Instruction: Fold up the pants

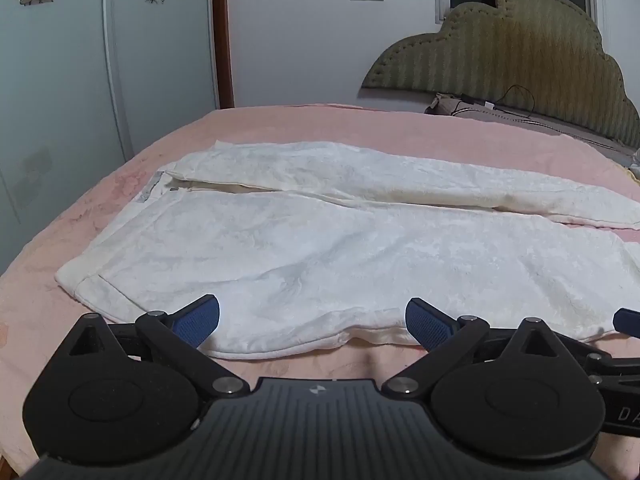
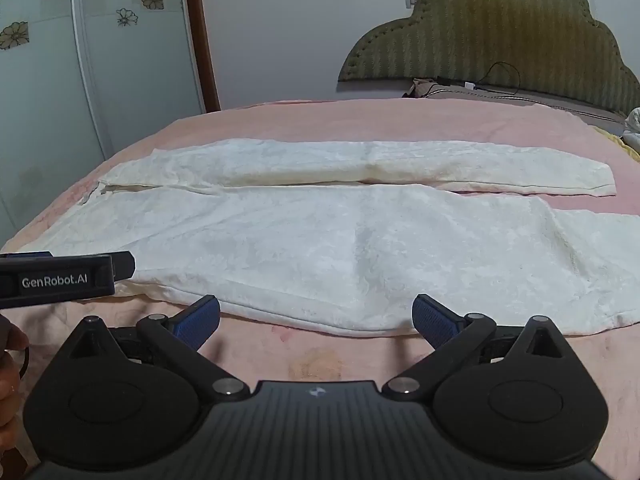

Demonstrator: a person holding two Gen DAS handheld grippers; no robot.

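White textured pants (image 1: 320,240) lie flat across a pink bed (image 1: 300,120), waistband at the left, both legs running to the right. My left gripper (image 1: 312,320) hovers over the near hem edge of the pants, wide open, blue pads apart with nothing between them. The right wrist view shows the same pants (image 2: 340,240) with the leg ends at the right. My right gripper (image 2: 316,320) stands open just before the near edge of the lower leg, holding nothing. The left gripper's side (image 2: 64,278) shows at the left of that view.
An olive padded headboard (image 1: 520,48) stands at the far right, with a brown pillow and a black cable (image 1: 480,106) before it. A wardrobe with flower decals (image 1: 80,60) stands left of the bed. A person's fingers (image 2: 10,364) show at the left edge.
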